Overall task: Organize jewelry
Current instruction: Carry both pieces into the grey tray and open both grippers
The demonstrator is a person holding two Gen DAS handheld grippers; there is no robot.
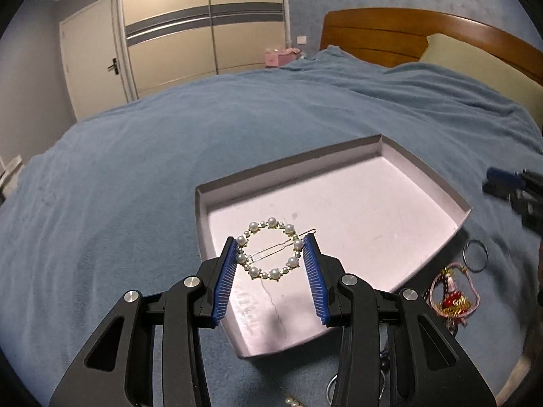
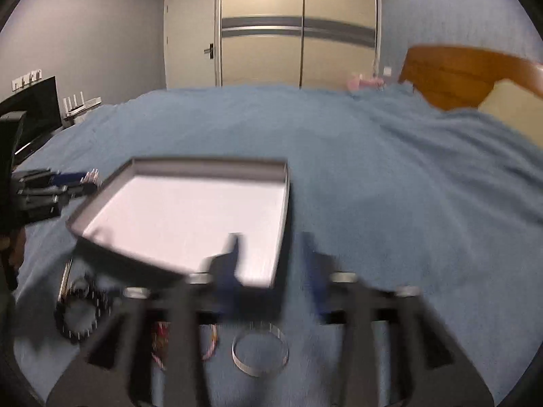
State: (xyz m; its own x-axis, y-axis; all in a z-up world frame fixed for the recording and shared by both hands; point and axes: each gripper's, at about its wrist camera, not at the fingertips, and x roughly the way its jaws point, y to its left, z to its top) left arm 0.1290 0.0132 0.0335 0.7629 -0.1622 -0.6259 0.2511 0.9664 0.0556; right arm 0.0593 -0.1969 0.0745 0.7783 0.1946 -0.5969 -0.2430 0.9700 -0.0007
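Left wrist view: a bedroom, with a white door (image 1: 91, 57) at the left, a cream sliding wardrobe (image 1: 203, 27) crossed by a grey band beside it, and a wooden headboard (image 1: 407, 34) with a pale yellow pillow (image 1: 475, 64) at the right. A soft, napped blue blanket (image 1: 152, 156) covers the bed and carries everything. On it lies a shallow rectangular tray (image 1: 424, 166) with low grey walls and a pale pink, slightly scuffed floor. The left gripper (image 1: 270, 249) hangs over the tray's near left corner, its ribbed blue pads (image 1: 225, 281) pinching a pearl hair clip (image 1: 269, 249), a ring of white beads on gold wire with a thin metal pin across it. Off the tray's right edge, on the blanket, lie a thin metal ring (image 1: 475, 256) and, nearer, a pink cord bracelet with red beads (image 1: 453, 296). The right gripper (image 1: 512, 188) shows blurred at the far right edge, apart from the tray.

The right wrist view is smeared by motion. A dark monitor (image 2: 37, 108) stands at the left wall. On the blanket below the tray's near edge lie a dark spiked bracelet (image 2: 79, 315) at the left, a pink cord piece partly hidden by the gripper, then a silvery bangle (image 2: 259, 352). The right gripper (image 2: 275, 251) stands with its fingers spread over the tray's near right corner, holding nothing.
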